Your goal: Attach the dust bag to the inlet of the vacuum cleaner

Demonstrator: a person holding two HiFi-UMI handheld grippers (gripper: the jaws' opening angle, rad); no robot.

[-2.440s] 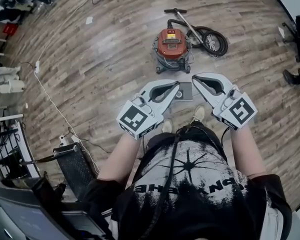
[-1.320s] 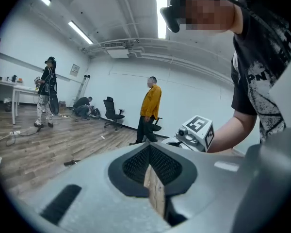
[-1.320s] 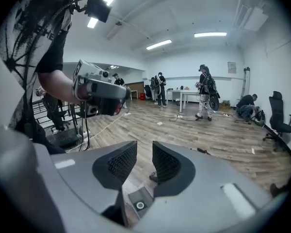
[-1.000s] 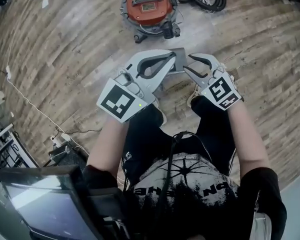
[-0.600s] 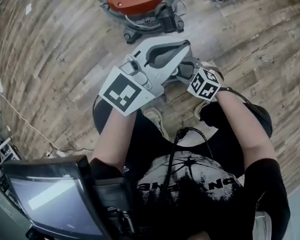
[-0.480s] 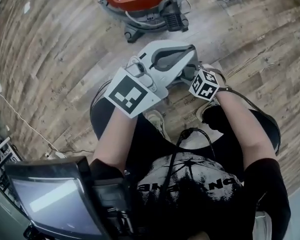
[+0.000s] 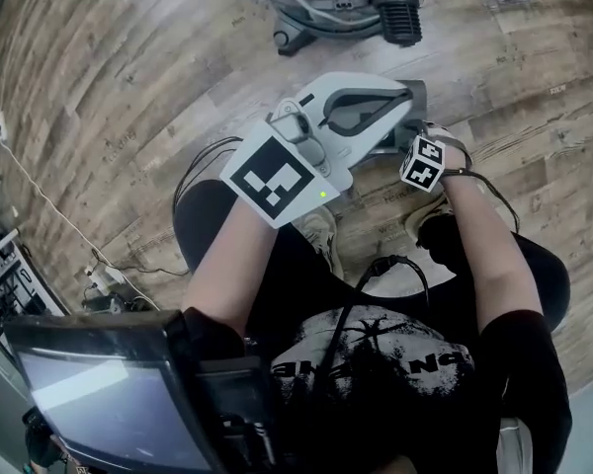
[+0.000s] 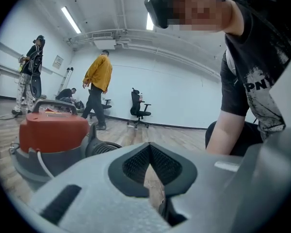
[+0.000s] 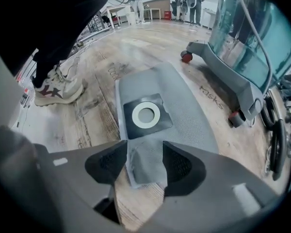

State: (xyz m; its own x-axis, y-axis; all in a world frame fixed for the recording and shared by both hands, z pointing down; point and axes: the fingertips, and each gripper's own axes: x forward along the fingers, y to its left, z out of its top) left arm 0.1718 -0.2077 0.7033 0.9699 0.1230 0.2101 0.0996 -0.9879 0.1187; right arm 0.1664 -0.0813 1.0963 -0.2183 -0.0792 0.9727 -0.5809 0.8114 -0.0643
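The grey dust bag [image 9: 157, 106] lies flat on the wood floor, its black collar with a white ring [image 9: 146, 114] facing up. My right gripper [image 9: 145, 164] points steeply down over the bag's near end. Its jaws have just been opening and stand wide, with the bag's edge between them and the pads off it. In the head view only its marker cube [image 7: 422, 161] shows, behind my left gripper [image 7: 405, 97]. The left gripper is shut and empty, held about level and pointing at the red-lidded vacuum cleaner [image 8: 53, 130]. A sliver of the bag [image 7: 419, 102] shows by its tip.
The vacuum's translucent tank on a castered base [image 9: 242, 47] stands just right of the bag. The person's shoe [image 9: 58, 89] is to the bag's left. Cables [image 7: 128, 265] and a monitor [image 7: 99, 393] lie behind the person. Other people and an office chair [image 8: 138, 111] stand far off.
Both grippers have sunk towards the floor as the person crouched, bringing the vacuum closer. The right gripper has tipped downward and slipped behind the left one.
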